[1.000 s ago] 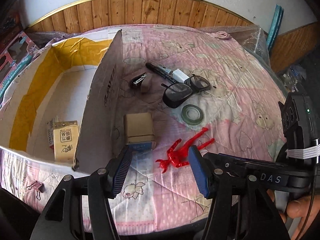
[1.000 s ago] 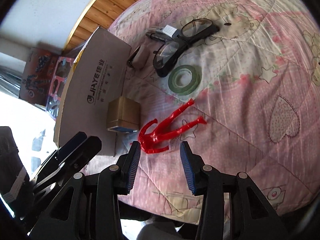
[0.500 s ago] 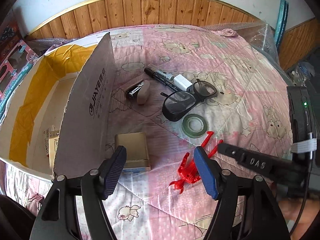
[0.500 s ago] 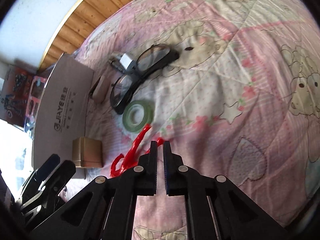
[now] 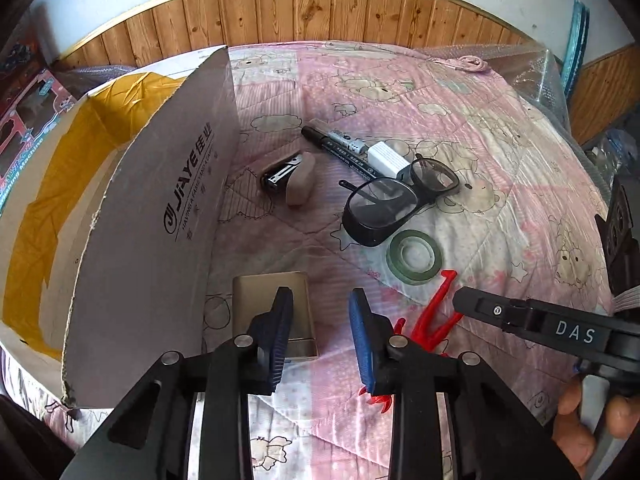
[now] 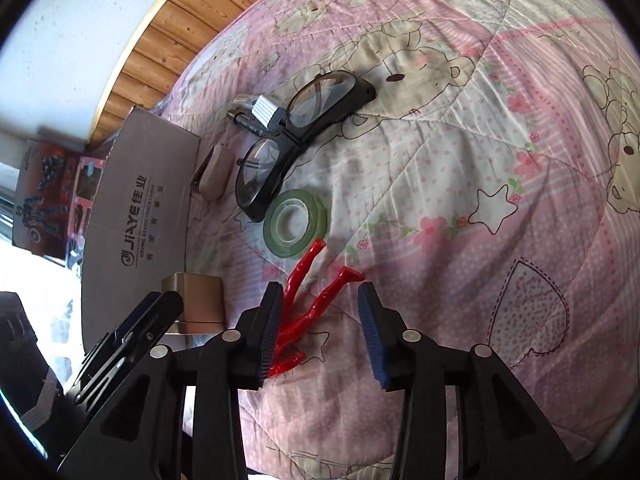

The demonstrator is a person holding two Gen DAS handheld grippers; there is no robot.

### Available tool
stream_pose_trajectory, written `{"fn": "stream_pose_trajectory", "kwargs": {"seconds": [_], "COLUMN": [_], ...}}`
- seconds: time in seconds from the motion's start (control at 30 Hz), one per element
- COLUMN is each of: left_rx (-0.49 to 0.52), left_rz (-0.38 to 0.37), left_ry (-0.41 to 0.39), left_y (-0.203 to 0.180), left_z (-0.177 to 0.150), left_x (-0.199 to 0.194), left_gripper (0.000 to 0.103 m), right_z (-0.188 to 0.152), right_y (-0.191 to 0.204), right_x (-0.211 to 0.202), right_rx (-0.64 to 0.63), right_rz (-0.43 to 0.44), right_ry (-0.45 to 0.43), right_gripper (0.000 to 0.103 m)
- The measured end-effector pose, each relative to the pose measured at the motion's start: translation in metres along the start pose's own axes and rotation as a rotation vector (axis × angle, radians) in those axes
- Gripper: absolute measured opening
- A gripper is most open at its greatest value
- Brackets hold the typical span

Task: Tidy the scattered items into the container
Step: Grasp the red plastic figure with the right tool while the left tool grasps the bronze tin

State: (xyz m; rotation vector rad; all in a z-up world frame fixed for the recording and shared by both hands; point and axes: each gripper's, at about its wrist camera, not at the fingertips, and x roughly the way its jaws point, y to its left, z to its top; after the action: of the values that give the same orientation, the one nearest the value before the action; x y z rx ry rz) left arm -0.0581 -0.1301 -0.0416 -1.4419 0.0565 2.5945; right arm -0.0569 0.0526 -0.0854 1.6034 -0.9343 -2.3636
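A red toy figure lies on the pink quilt, legs pointing away. My right gripper is open around its body, and the left pad touches it. In the left wrist view the figure sits just right of my left gripper, which is open over bare quilt. Its left finger overlaps a tan box. The open cardboard container stands at the left, flap raised. Black glasses, a green tape roll and a marker lie beyond.
A beige holder with a black clip and a white block rest near the glasses. The right gripper's black arm crosses in from the right, held by a hand. A wood-panelled wall stands behind the bed.
The right gripper, open a second ago, was shut half a second ago and now stands open around the red figure. The left gripper's fingers have narrowed and it has moved forward beside the tan box.
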Motion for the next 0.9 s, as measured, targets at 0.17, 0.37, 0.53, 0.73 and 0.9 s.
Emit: {"fn": "stream_pose_trajectory", "kwargs": {"seconds": [0.17,0.37,0.53,0.73,0.9], "left_rx": [-0.044,-0.110,-0.118,-0.116,-0.121], "left_rz": [0.012,0.032,-0.014,-0.011,-0.019], "left_ry": [0.003,0.089,0.116,0.109,0.104], "left_y": [0.016,0.034,0.030,0.026,0.028], "left_z": [-0.003,-0.008,-0.013,-0.010,-0.009], "left_x": [-0.005,0.026,0.040,0.042,0.047], "left_gripper": [0.059,0.059,0.051,0.052,0.052], "right_z": [-0.012,-0.021,-0.012,-0.006,-0.006], "right_y": [0.030,0.054,0.024,0.004,0.010], "right_x": [0.020,0.029,0.008,-0.009,0.005], "right_rx": [-0.105,-0.300,-0.199,-0.056,-0.080], "right_rz": [-0.086,-0.278,-0.219,-0.091,-0.151], "right_ry": [-0.001,-0.035,-0.043,-0.063,-0.054], "right_gripper": [0.055,0.035,0.013,0.022,0.042]}}
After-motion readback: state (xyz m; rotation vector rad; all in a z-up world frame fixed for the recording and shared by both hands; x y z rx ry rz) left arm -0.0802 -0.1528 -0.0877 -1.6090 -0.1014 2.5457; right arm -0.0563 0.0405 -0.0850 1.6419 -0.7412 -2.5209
